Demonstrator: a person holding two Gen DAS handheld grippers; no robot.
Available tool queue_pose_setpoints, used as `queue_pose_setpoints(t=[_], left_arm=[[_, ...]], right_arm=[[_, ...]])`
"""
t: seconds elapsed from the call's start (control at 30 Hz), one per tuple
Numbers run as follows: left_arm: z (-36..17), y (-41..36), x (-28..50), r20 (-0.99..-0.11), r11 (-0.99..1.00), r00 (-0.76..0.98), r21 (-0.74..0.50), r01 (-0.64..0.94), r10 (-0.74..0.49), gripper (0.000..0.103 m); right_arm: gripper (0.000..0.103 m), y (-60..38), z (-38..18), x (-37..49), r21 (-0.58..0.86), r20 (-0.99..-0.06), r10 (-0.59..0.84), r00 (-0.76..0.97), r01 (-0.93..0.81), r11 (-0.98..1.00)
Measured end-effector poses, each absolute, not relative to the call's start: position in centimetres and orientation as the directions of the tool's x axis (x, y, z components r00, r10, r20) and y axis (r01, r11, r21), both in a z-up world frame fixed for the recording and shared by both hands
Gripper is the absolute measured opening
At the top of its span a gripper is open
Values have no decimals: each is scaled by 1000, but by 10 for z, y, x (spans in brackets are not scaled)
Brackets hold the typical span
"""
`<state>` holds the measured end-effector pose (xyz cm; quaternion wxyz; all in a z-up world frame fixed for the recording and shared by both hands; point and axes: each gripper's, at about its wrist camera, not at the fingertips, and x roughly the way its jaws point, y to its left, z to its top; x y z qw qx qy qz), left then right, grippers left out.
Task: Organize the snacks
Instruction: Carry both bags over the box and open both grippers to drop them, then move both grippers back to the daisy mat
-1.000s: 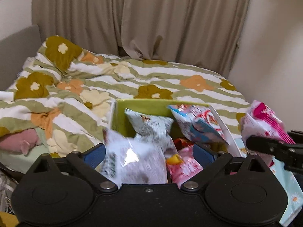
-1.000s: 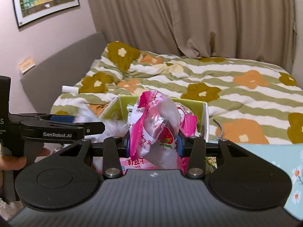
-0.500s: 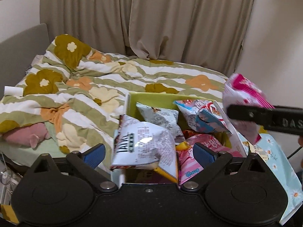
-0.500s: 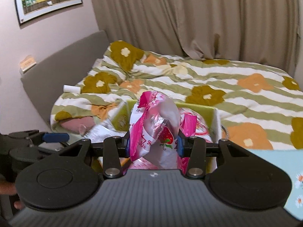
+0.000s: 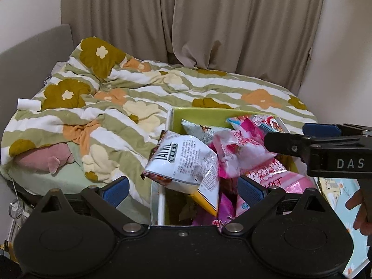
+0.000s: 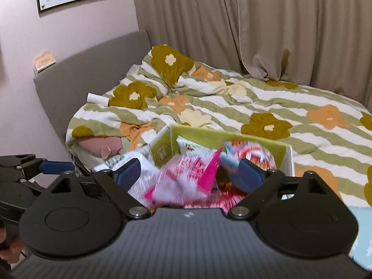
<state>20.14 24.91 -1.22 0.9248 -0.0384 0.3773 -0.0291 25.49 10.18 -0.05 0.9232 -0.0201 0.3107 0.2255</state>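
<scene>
Green box (image 5: 209,116) set at bed (image 5: 162,93) edge, crammed; white packet (image 5: 183,162) overhangs its near rim. Right gripper (image 6: 188,174) jaws just spread wide, pink packet (image 6: 186,181) loose between them. Left gripper (image 5: 183,186) jaws wide, nothing gripped.

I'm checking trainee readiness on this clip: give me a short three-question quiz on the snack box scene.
1. True or false: the right gripper is clamped on the pink snack bag.
2. Where does the white snack bag lie? A) flat on the quilt B) over the near left edge of the green box C) on the floor
3. Fill in: the small white roll lies on the ____.

Key:
1. False: its jaws have just been opening and stand wide, the bag loose between them.
2. B
3. Quilt
</scene>
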Motion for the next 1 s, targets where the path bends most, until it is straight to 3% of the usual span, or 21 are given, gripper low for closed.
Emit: queue_pose_setpoints(t=[0.5, 1.0], left_arm=[[4, 224, 189, -662, 988, 734, -87, 125, -152, 101], [11, 119, 160, -620, 981, 763, -68, 183, -185, 101]], right_arm=[[103, 62, 17, 217, 103, -575, 306, 759, -305, 947], [103, -71, 28, 174, 110, -573, 205, 793, -173, 979]])
